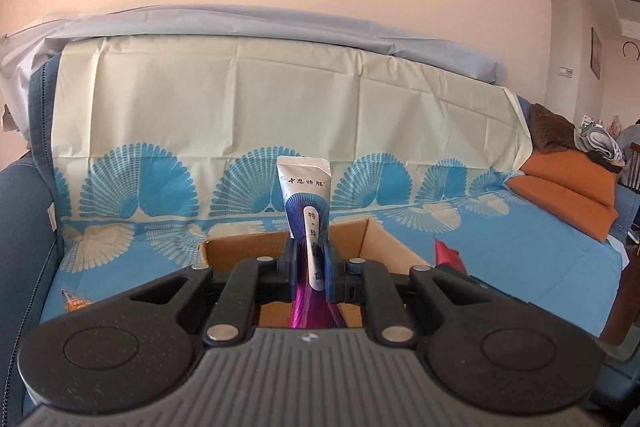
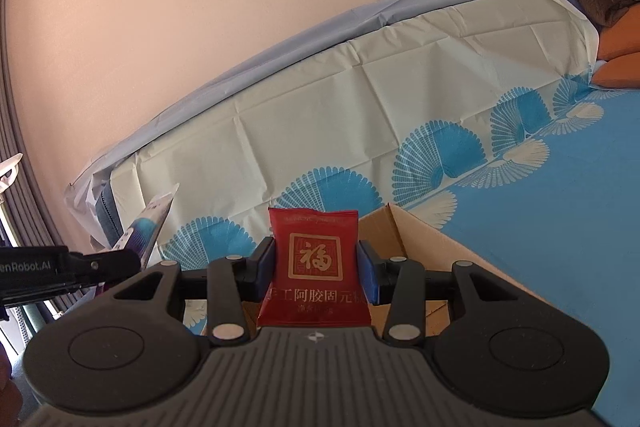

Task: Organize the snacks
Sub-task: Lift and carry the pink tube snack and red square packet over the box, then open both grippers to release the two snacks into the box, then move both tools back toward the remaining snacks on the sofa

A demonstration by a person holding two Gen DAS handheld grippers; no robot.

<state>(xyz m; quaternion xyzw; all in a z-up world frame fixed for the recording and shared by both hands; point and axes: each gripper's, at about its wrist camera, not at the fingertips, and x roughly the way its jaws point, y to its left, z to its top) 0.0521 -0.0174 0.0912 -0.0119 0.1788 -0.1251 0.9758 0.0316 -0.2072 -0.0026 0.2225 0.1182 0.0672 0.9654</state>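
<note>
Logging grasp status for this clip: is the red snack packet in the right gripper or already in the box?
Held: the right gripper clamps the red packet upright above the cardboard box.

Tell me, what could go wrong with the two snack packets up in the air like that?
1. The left gripper pinches the silver and purple sachet low down, so its tall top could flop or slip sideways.
2. The right gripper holds the red packet only by its side edges; it might slide out before it is over the cardboard box.
3. Both grippers are close together, so they could bump.
</note>
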